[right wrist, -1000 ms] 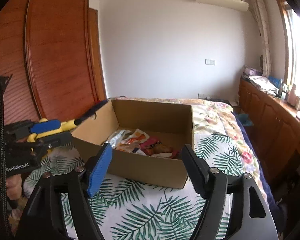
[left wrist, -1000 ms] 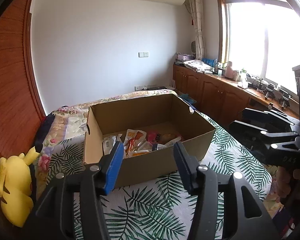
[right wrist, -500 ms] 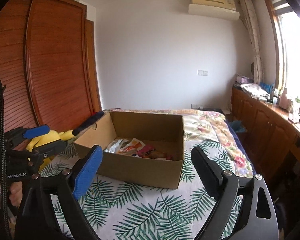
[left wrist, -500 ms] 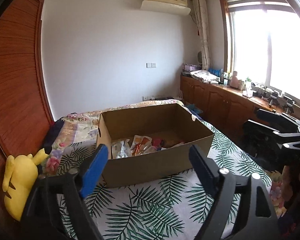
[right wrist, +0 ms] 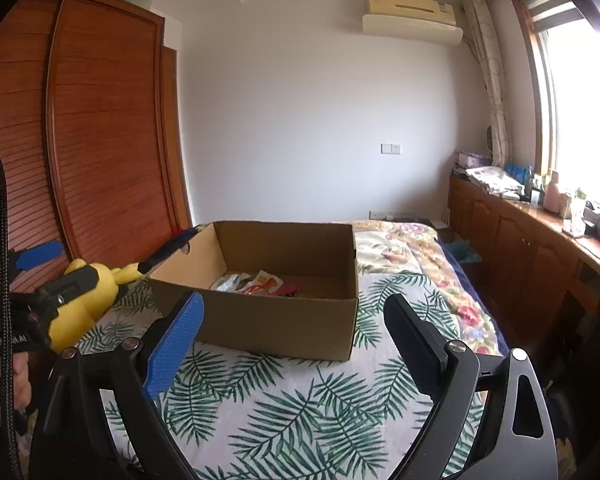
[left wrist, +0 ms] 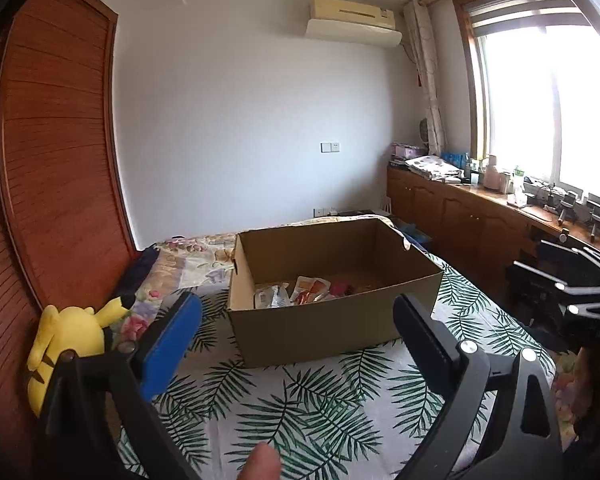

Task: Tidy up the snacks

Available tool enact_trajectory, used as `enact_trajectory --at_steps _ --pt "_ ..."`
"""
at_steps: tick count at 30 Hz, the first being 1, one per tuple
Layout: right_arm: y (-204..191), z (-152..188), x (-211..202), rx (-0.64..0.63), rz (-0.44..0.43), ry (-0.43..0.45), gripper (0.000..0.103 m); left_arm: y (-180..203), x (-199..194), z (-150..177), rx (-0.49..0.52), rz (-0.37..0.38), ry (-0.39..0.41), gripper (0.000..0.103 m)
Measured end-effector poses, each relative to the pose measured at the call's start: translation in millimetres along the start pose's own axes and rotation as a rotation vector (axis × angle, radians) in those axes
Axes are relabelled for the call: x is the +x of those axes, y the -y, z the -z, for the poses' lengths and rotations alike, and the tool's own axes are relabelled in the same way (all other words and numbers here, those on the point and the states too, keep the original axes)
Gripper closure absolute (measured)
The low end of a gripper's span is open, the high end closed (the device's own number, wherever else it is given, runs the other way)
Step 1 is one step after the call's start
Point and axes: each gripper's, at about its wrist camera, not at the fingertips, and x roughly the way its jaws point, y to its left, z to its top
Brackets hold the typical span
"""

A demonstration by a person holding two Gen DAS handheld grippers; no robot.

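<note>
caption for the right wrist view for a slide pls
Right tongs open and empty before a cardboard box of snack packets on a leaf-print bedspread.

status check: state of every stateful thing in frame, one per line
cardboard box: open-topped, upright on the bed, snacks inside
snack packets: loose pile on the box floor
left claw: jaws opening, nothing between them
right claw: open, empty
plush toy: on the bed beside the wardrobe
wardrobe door: closed
</note>
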Motion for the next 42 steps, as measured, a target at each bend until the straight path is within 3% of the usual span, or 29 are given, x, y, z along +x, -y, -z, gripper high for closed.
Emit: enact_trajectory --at_steps 21,31,42 --pt "-12.5 17.6 -58.6 0.006 0.017 0.033 0.010 4.8 -58.4 23.0 -0.031 -0.030 -0.011 0.006" --pt "-31.8 39.2 -75.4 -0.015 0.043 0.062 0.010 9.1 -59.0 50.7 -0.049 -0.023 -0.046 0.006" --pt "-32.8 45.5 -70.6 -0.014 0.046 0.044 0.010 6.3 -60.0 55.9 -0.063 -0.025 -0.051 0.006"
